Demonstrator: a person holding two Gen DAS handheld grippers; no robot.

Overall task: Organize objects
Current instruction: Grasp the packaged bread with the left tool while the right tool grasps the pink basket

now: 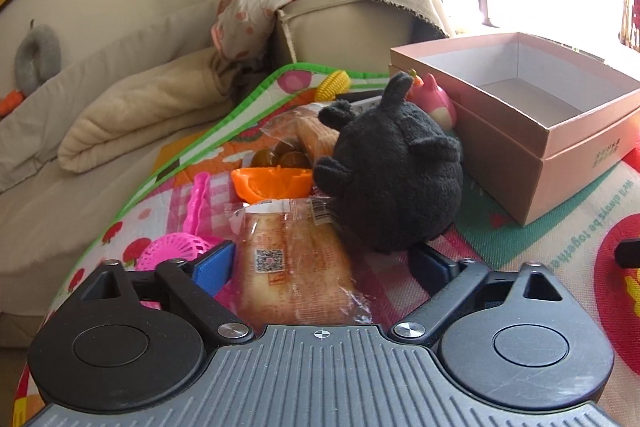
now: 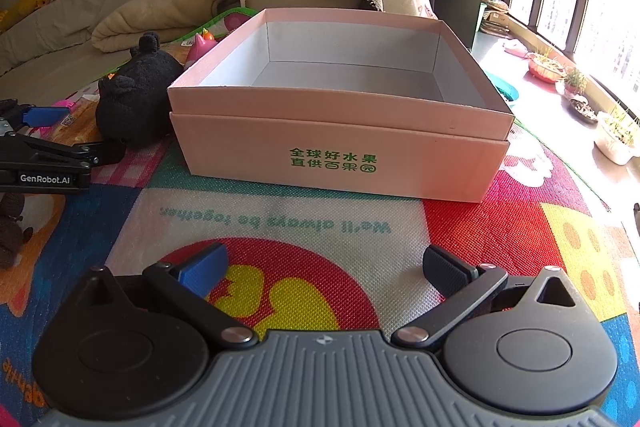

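Pink cardboard makes the big open box [image 2: 340, 131] that sits straight ahead of the right tongs [image 2: 324, 273], on the bright play mat [image 2: 280, 219]. The box has green writing on its front. The right tongs are spread wide and hold nothing.

The left tongs [image 1: 324, 263] are spread wide too. A wrapped bread packet [image 1: 292, 259] lies between their blue pads [image 1: 214, 265], but I cannot tell if the pads touch it. Just past the tips, a bit to the right, sits a black plush toy [image 1: 394, 179]. Behind the bread is an orange toy bowl [image 1: 272, 183]. A pink toy strainer [image 1: 176, 251] lies to the left. A pink toy [image 1: 434, 103] peeks out behind the plush, near the box.
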